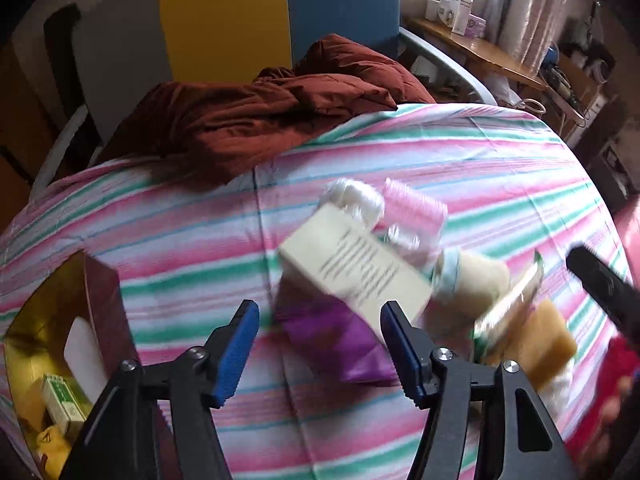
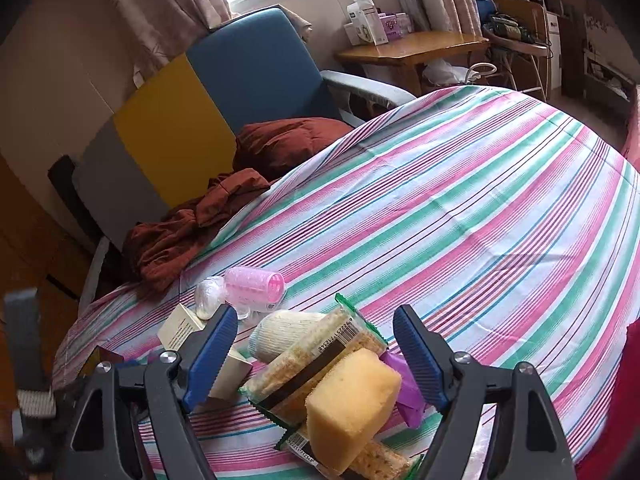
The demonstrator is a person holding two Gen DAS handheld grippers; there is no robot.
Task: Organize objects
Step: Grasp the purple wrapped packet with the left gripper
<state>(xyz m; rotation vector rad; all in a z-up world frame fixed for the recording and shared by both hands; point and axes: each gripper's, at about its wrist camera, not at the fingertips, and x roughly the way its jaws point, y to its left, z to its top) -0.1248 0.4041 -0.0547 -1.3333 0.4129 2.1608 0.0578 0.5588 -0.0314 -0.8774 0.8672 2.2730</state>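
1. Blue-padded left gripper (image 1: 320, 340) gapes, holding nothing — a blurred cream cardboard box (image 1: 356, 266) lies beyond it at frame centre on the striped bedsheet (image 1: 480, 160).
2. Right gripper (image 2: 316, 344) spread wide, unloaded — a yellow sponge block (image 2: 352, 400) sits lower centre atop a clear-wrapped cracker packet (image 2: 320, 356).
3. Gold-lined open box (image 1: 48, 320) sits lower left.

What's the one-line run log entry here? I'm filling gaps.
left gripper: open | right gripper: open, over sponge | box: partly filled
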